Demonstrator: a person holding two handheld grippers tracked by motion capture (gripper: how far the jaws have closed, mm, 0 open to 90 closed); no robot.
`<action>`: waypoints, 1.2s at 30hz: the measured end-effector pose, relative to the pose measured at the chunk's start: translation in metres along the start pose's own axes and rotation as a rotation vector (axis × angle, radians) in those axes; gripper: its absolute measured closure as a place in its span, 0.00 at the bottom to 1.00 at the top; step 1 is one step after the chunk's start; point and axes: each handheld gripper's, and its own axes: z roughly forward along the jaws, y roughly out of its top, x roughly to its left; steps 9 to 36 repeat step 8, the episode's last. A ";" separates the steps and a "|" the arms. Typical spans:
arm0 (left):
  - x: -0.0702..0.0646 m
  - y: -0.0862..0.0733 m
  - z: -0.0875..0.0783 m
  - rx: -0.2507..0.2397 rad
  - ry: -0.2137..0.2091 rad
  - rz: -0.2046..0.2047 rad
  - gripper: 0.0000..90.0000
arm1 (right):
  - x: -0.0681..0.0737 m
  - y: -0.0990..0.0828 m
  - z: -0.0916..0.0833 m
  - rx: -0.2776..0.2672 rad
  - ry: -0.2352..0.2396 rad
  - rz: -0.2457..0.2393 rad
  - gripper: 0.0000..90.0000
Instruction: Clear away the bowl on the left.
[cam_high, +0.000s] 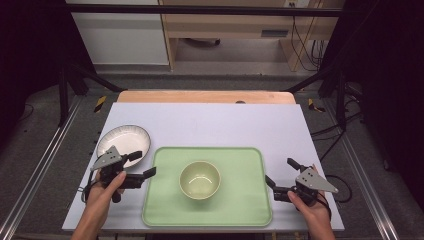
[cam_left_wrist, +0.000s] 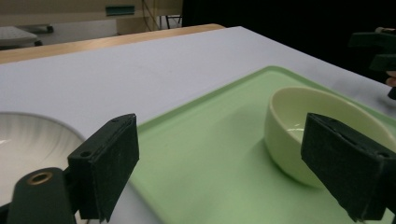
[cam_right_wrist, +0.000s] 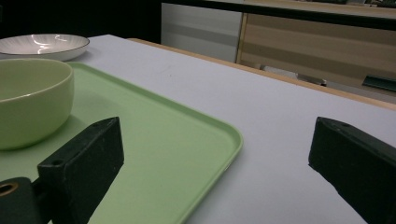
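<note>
Surface: white mat (cam_high: 210, 122) on wood table (cam_high: 200, 96), grey floor | Count: one tray (cam_high: 165, 207), one bowl (cam_high: 200, 179), one plate (cam_high: 120, 137) | Left gripper (cam_high: 144, 164) spread, empty | Right gripper (cam_high: 280, 171) spread, empty

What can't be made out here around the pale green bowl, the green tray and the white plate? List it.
- Round pale green bowl: its right side sits behind a black jaw in the left gripper view; the right gripper view's left edge cuts it off.
- White ribbed plate: its near rim is covered by the left gripper in the high view.
- Rectangular green plastic tray: its near part is cut by the bottom edge in the right gripper view.
</note>
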 end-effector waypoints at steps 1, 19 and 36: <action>0.003 -0.004 -0.005 0.005 0.015 0.005 0.13 | 0.000 0.000 0.000 0.000 0.000 0.000 0.04; 0.019 -0.018 -0.020 0.006 0.062 -0.001 0.13 | 0.000 0.000 0.000 -0.001 0.000 0.001 0.04; 0.019 -0.018 -0.020 0.006 0.062 -0.001 0.13 | 0.000 0.000 0.000 -0.001 0.000 0.001 0.04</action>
